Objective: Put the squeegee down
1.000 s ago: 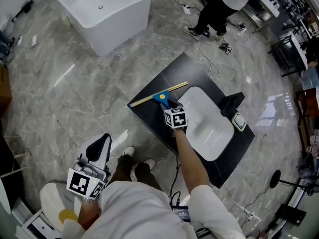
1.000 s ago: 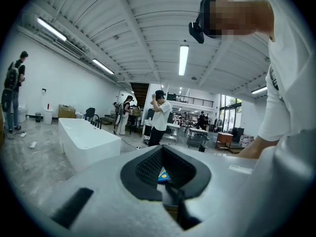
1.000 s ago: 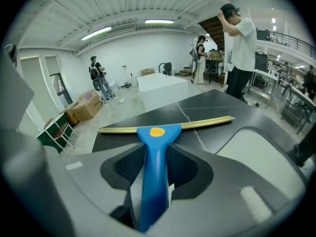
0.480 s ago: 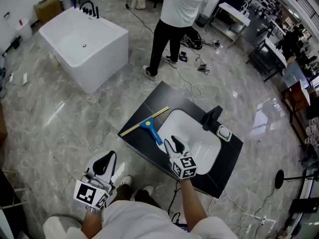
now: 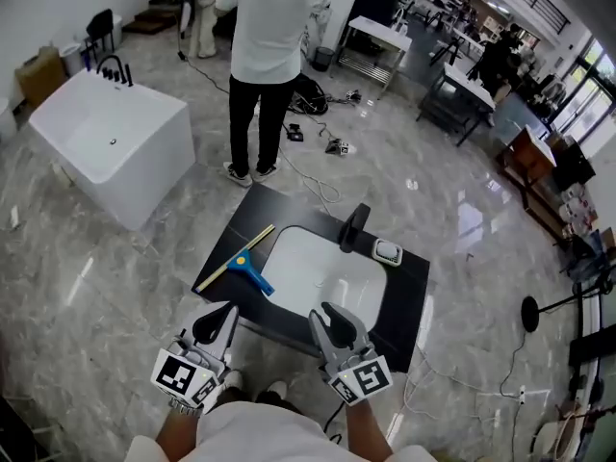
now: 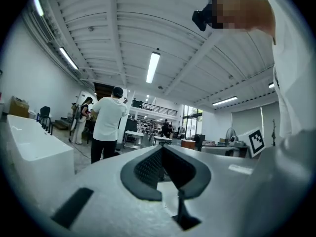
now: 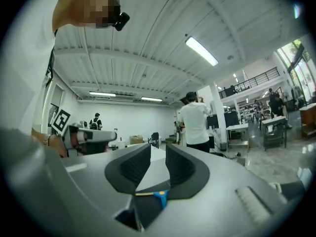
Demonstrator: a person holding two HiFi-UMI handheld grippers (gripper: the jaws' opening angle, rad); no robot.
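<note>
Head view shows the squeegee [image 5: 241,266] lying flat on the black counter [image 5: 408,296], just left of the white basin [image 5: 322,277], its blue handle pointing toward me and the yellow blade along the far-left edge. Neither gripper touches it, so I judge the putting-down is already finished.

My right gripper [image 5: 332,323] hangs near my body, well apart from the squeegee. Its jaws are closing but a clear gap is between them, with nothing inside; in the right gripper view I see the squeegee [image 7: 158,194] only far beyond them. My left gripper [image 5: 218,320] has its jaws together at the tips and holds nothing.

For the next move, I think I need only keep both grippers away from the counter edge.

A black faucet [image 5: 356,227] stands behind the basin. Around is glossy grey marble floor [image 5: 87,268], a white bathtub [image 5: 106,147], loose cables [image 5: 310,179], and a person in a white shirt [image 5: 265,37] standing behind the counter.
</note>
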